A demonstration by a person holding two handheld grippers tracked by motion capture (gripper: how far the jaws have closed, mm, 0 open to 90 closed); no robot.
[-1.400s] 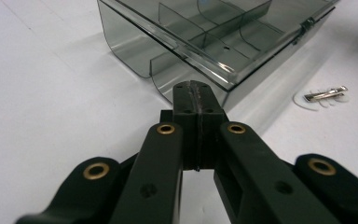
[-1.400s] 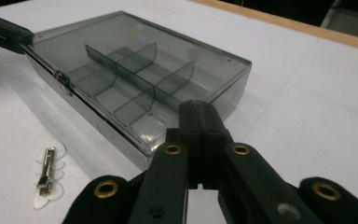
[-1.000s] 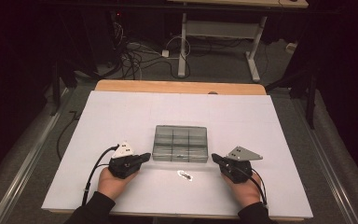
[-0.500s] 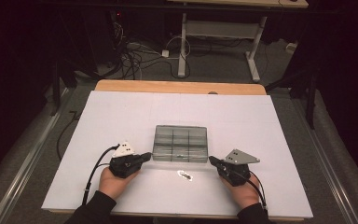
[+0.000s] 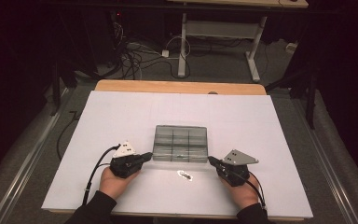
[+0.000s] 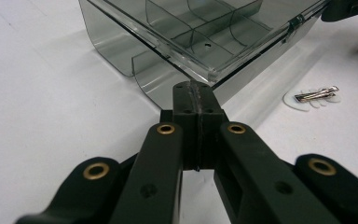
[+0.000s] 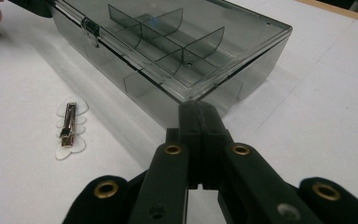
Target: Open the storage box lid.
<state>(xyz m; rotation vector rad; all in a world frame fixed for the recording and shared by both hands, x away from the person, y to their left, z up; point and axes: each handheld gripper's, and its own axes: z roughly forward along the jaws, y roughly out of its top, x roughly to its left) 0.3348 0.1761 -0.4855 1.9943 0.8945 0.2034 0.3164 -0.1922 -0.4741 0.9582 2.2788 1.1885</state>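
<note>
A smoky clear plastic organiser box (image 5: 180, 143) with divided compartments and a closed lid lies in the middle of the white table. My left gripper (image 5: 148, 155) is shut, its tips at the box's (image 6: 200, 42) near left corner, nothing between the jaws. My right gripper (image 5: 211, 160) is shut too, its tips right at the near right corner of the box (image 7: 168, 51). A small hair clip (image 5: 185, 175) with a metal clasp on pale petal shapes lies on the table in front of the box, between the two grippers; it appears as hair clip (image 6: 314, 96) and hair clip (image 7: 70, 122).
The white sheet (image 5: 121, 112) covers a wooden table whose far edge (image 5: 177, 87) shows. Beyond it, a dark floor holds cables (image 5: 135, 51) and a desk frame (image 5: 223, 32). Each gripper trails a black cable (image 5: 95, 170) toward the person.
My right gripper has shifted slightly left, closer to the box's near right corner. The left gripper, box and clip lie as before.
</note>
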